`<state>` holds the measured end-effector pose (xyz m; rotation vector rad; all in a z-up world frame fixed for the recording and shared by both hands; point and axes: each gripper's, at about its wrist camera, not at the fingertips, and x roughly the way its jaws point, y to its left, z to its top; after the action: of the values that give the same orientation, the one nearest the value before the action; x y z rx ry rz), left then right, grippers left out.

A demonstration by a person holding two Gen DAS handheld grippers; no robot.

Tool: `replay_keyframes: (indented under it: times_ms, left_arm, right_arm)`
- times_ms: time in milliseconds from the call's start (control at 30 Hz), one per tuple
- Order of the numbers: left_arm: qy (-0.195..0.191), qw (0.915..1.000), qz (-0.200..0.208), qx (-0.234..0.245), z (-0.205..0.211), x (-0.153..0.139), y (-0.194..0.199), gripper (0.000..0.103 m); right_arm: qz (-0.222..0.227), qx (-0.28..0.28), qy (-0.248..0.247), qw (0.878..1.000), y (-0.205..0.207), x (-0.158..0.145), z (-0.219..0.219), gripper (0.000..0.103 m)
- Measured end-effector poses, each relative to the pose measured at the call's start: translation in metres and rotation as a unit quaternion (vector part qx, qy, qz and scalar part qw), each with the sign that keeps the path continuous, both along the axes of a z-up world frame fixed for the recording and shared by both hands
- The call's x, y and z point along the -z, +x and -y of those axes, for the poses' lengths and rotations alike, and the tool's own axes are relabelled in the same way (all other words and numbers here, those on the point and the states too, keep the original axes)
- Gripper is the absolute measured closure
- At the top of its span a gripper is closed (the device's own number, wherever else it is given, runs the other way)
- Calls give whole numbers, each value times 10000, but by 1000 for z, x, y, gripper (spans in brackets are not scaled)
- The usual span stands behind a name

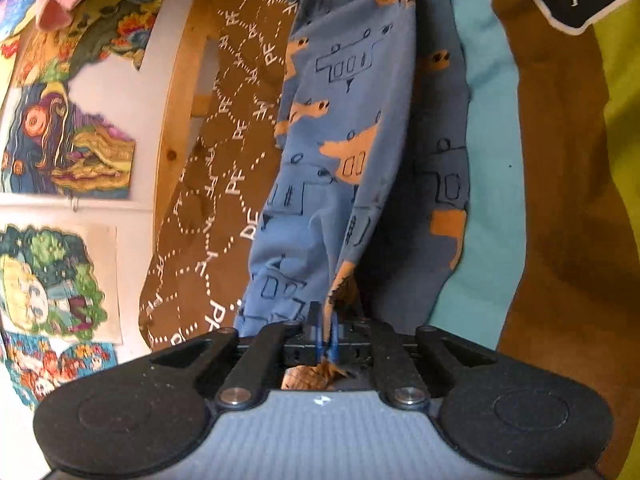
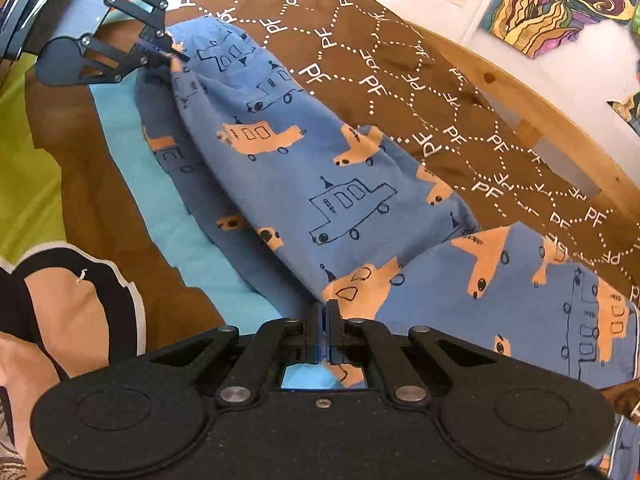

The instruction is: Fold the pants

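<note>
While the blue pants (image 2: pixel 320 184) with their orange and outlined cars stretch across the middle of the right wrist view, my right gripper (image 2: pixel 325 332) at the bottom centre is clenched on a pinch of their fabric, the two fingers pressed together with cloth between them. In the upper left of that same frame my left gripper (image 2: pixel 166 50) is likewise clamped on the far end of the raised pant leg. The left wrist view shows the same hold up close: my left gripper (image 1: pixel 327 334) at the bottom centre grips a bunched edge of the pants (image 1: pixel 336 140), which run up the middle of the frame. The pants lie over a brown blanket (image 2: pixel 420 80) printed with white dotted hexagons and "PF" letters, and partly over a light blue cloth (image 2: pixel 160 184) to the left. A wooden bed rail (image 2: pixel 560 120) curves along the upper right, with colourful drawings (image 2: pixel 552 4) on the wall above it.
</note>
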<state>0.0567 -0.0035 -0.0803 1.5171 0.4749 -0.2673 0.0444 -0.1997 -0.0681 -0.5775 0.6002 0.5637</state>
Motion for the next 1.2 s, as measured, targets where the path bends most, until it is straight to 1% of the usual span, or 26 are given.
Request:
replay_keyframes:
  times_ms: [100, 133, 167, 200, 267, 367, 433, 500, 533, 567, 600, 667, 800, 867, 933, 967, 1033, 1067, 1100, 1167, 1200]
  left_arm:
    - [-77, 9999, 29, -61, -1, -4, 0, 93]
    - [-57, 10000, 50, -38, -2, -5, -1, 93]
    - [-9, 10000, 95, -11, -2, -4, -2, 94]
    - [44, 9998, 165, 43, -2, -4, -4, 98]
    - [167, 9994, 245, 162, -2, -5, -9, 102]
    - [580, 9957, 467, 559, -6, -7, -16, 102]
    - [1009, 9878, 674, 972, -12, -6, -22, 102]
    - [1349, 9795, 767, 1285, -19, -5, -25, 102]
    - [1491, 9766, 718, 1371, -23, -3, -25, 102]
    - [1581, 9759, 607, 1375, -25, 0, -25, 102]
    - [1617, 9765, 478, 1345, -28, 4, -25, 102]
    - [1612, 9784, 357, 1245, -32, 13, -23, 101]
    - [1369, 9852, 159, 1023, -33, 20, -22, 99]
    - [1284, 9870, 134, 960, -32, 17, -22, 95]
    - [1106, 9901, 106, 852, -29, 9, -23, 77]
    - [962, 9923, 84, 773, -28, 3, -23, 72]
    - [591, 9966, -26, 575, -27, -14, -25, 50]
    - [371, 9982, -129, 452, -28, -23, -24, 45]
    - [136, 9991, -264, 297, -28, -32, -23, 37]
    - [-284, 9986, -439, -99, -33, -47, -21, 34]
    - [-540, 9966, -491, -372, -36, -56, -16, 34]
  right_arm:
    - [-3, 55, 70, 10000, 1, -2, 0, 99]
    - [-3, 75, 80, 9999, 1, -2, 0, 96]
    - [-3, 94, 86, 9999, 2, -2, 1, 96]
    - [-11, 104, 98, 9999, 3, -2, 1, 96]
    - [-9, 102, 113, 9999, 3, -2, 1, 97]
    - [69, 9, 25, 10000, -2, -3, -1, 102]
    - [126, -117, -66, 9998, -7, -6, -5, 103]
    - [219, -263, -191, 9992, -13, -8, -9, 103]
    - [243, -324, -247, 9989, -15, -8, -12, 103]
    - [254, -376, -295, 9985, -16, -7, -14, 103]
    - [229, -417, -337, 9983, -16, -5, -16, 103]
    - [190, -455, -399, 9980, -15, 0, -19, 103]
    - [162, -457, -356, 9982, -14, -1, -19, 103]
    - [184, -483, -367, 9980, -16, -3, -18, 103]
    - [177, -503, -380, 9979, -17, -3, -18, 103]
    - [170, -505, -395, 9978, -16, -2, -18, 103]
    - [133, -502, -406, 9978, -15, 1, -18, 103]
    - [106, -488, -394, 9980, -14, 2, -18, 103]
    - [83, -474, -374, 9981, -13, 2, -18, 103]
    - [54, -463, -343, 9983, -11, 0, -17, 102]
    - [57, -449, -338, 9984, -10, 0, -17, 102]
